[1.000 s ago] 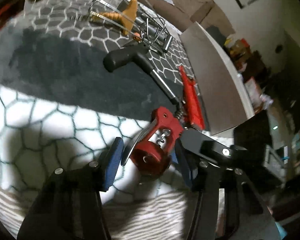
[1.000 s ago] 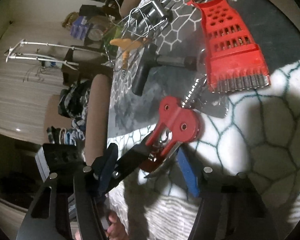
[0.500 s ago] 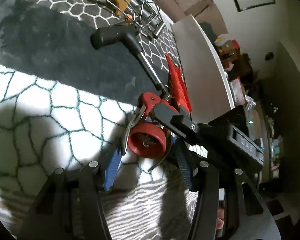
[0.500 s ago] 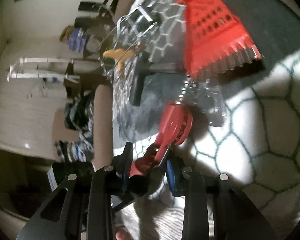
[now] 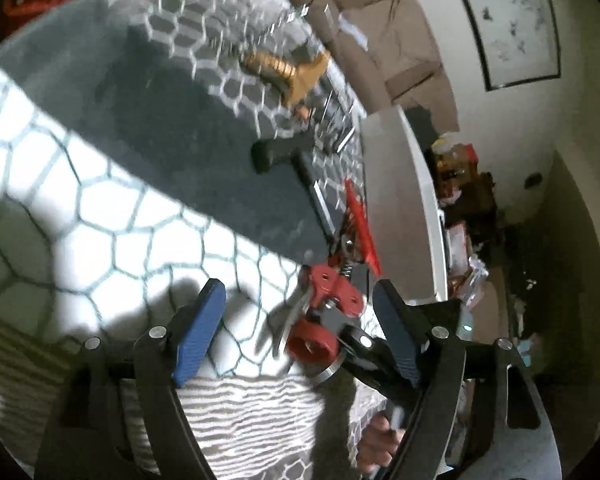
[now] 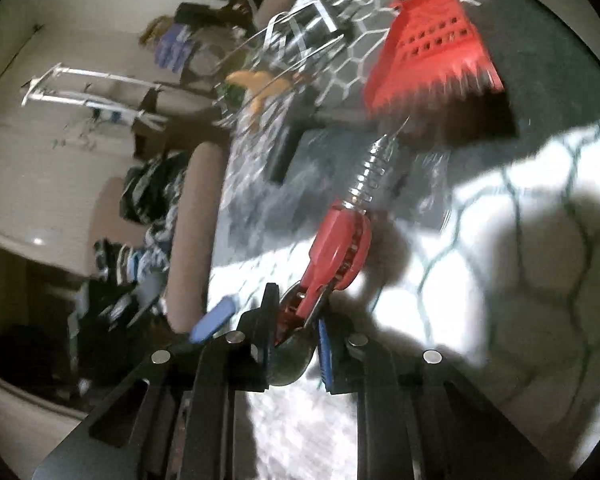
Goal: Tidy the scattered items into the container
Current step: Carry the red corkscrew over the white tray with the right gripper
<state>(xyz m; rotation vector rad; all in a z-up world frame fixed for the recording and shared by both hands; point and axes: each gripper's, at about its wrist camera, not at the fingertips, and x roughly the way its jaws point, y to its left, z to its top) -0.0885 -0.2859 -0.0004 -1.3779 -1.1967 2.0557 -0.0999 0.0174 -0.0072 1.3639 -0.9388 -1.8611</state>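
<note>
My right gripper point(image 6: 294, 344) is shut on the red corkscrew point(image 6: 338, 246) and holds it lifted over the patterned cloth; its metal spiral points away. In the left wrist view the same red corkscrew point(image 5: 326, 312) sits between my left gripper's spread blue pads, held by the right gripper's black fingers point(image 5: 360, 344). My left gripper point(image 5: 300, 332) is open and grips nothing. The wire basket point(image 6: 284, 52) stands at the far end and holds a tan wooden corkscrew point(image 6: 260, 88). A red grater point(image 6: 432, 60) and a black-handled tool point(image 6: 288, 148) lie on the cloth.
The hexagon-patterned cloth point(image 5: 100, 208) covers the surface, part in shadow. A grey striped cloth point(image 5: 260, 412) lies at the near edge. A white board point(image 5: 404, 200) stands along the right side. Cluttered shelves and clothes lie beyond the surface's edges.
My right gripper closed on the red corkscrew and lifted it. My left gripper opened wide and let it go, drawing back slightly.
</note>
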